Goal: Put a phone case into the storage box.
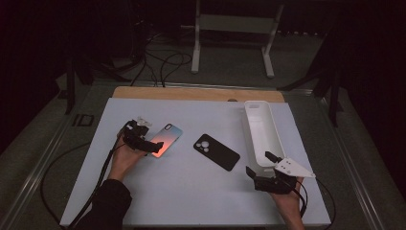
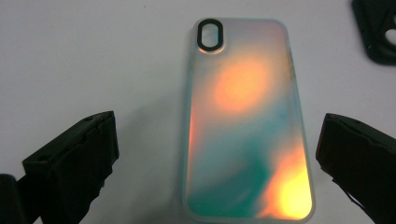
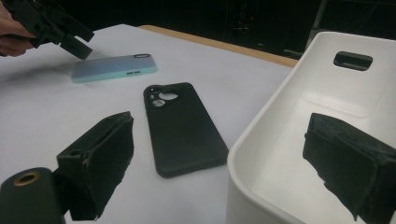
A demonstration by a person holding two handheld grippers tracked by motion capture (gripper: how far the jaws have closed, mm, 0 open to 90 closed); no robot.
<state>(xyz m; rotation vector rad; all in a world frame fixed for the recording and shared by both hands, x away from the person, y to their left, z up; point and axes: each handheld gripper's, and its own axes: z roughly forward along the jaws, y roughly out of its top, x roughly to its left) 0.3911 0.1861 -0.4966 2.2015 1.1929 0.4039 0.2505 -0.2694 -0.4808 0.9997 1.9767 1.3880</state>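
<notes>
Hovering over the iridescent phone case (image 2: pixel 247 126)
Left gripper (image 2: pixel 217 154) has its jaws apart, with the case lying flat between them, untouched.

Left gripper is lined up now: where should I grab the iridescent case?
Grip the iridescent case across its two long edges near the lower end, coming straight down. It lies flat, back up, and the open left gripper already straddles its width; avoid the camera cutout end.

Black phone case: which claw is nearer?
Left. The left claw hangs open over the iridescent case, just left of the black phone case. The right claw sits open farther off at the white bin's near end.
</notes>
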